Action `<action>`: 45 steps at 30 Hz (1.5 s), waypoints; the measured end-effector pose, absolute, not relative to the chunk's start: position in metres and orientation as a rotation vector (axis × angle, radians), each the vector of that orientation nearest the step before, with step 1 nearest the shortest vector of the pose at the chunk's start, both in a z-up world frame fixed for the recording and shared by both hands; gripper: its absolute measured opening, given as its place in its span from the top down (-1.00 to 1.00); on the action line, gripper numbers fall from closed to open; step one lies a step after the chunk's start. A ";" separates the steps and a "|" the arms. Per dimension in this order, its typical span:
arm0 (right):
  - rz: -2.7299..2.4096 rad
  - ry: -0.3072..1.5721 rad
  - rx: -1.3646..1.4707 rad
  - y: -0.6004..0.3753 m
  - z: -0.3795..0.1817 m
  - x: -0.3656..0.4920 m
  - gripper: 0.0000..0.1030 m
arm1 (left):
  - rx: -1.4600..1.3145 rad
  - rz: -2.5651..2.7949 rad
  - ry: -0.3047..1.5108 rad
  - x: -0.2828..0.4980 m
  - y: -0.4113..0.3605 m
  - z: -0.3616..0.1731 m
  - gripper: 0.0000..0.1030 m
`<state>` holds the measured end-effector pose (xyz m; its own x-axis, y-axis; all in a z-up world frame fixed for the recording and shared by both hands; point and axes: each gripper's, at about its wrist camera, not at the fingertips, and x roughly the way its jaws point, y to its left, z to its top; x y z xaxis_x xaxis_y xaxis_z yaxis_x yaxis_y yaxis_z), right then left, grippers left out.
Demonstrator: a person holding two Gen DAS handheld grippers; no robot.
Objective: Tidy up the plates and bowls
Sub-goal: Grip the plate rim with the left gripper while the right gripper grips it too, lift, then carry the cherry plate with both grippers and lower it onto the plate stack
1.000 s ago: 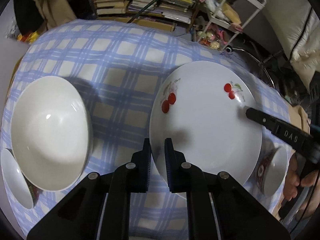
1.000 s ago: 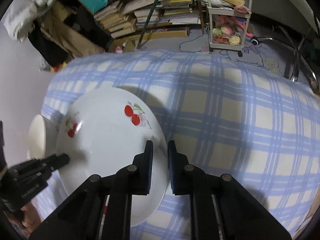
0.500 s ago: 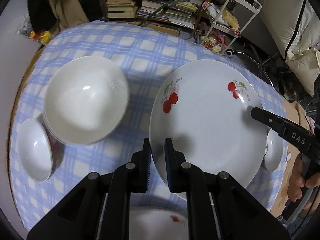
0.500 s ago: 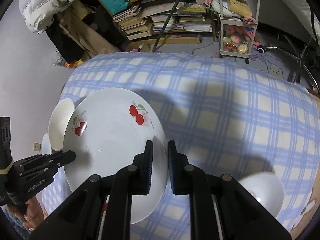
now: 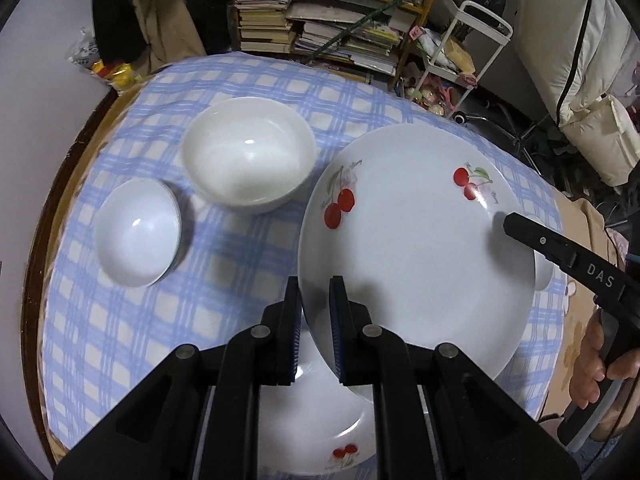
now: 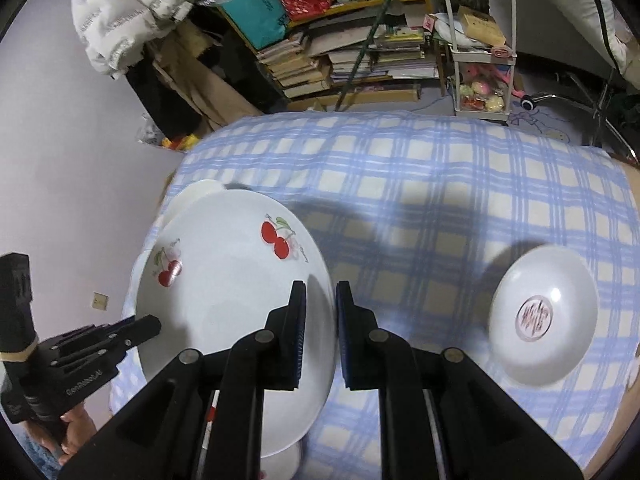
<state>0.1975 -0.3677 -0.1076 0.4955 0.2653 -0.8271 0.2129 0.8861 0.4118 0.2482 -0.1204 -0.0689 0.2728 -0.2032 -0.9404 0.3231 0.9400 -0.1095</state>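
Cherries in red mark the large white ceramic plate that both grippers hold above the worktop, which wears a blue-and-cream checked cloth. The left gripper pinches the plate's near left rim, one of its black fingers under the plate and the other on top; the right gripper pinches the opposite rim in the same way, and in the left wrist view its black finger tip shows on the far right edge of the plate. The plate hangs clear of the cloth and tilts a little. Below it, at the near edge of the worktop, lies a second white plate with a cherry print, partly hidden by the left gripper. To the left of the held plate a deep white ceramic bowl stands upright on the cloth, and just beside it, nearer the left edge, sits a smaller shallow white bowl. In the right wrist view a small white dish with a round red emblem in its middle lies on the cloth well to the right of the held plate. A person's hand grips the handle of the right gripper.
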 end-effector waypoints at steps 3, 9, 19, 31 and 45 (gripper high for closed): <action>0.038 1.036 0.485 -0.351 -0.096 0.185 0.68 | 0.094 -0.349 1.237 0.234 -0.104 -0.062 0.75; 0.067 1.000 0.440 -0.317 -0.080 0.163 0.68 | 0.077 -0.319 1.222 0.206 -0.069 -0.055 0.75; 0.107 1.004 0.436 -0.284 -0.084 0.131 0.68 | 0.058 -0.296 1.206 0.176 -0.036 -0.052 0.75; 0.118 1.015 0.444 -0.270 -0.105 0.109 0.68 | 0.084 -0.281 1.210 0.159 -0.028 -0.069 0.75; 0.118 1.119 0.411 -0.254 -0.158 0.118 0.68 | 0.062 -0.247 1.277 0.160 -0.015 -0.113 0.75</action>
<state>0.1175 -0.2543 -0.1577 0.4395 0.2955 -0.8482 0.1120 0.9189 0.3782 0.1603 -0.0154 -0.1131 0.2667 -0.1485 -0.9523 0.2174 0.9719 -0.0907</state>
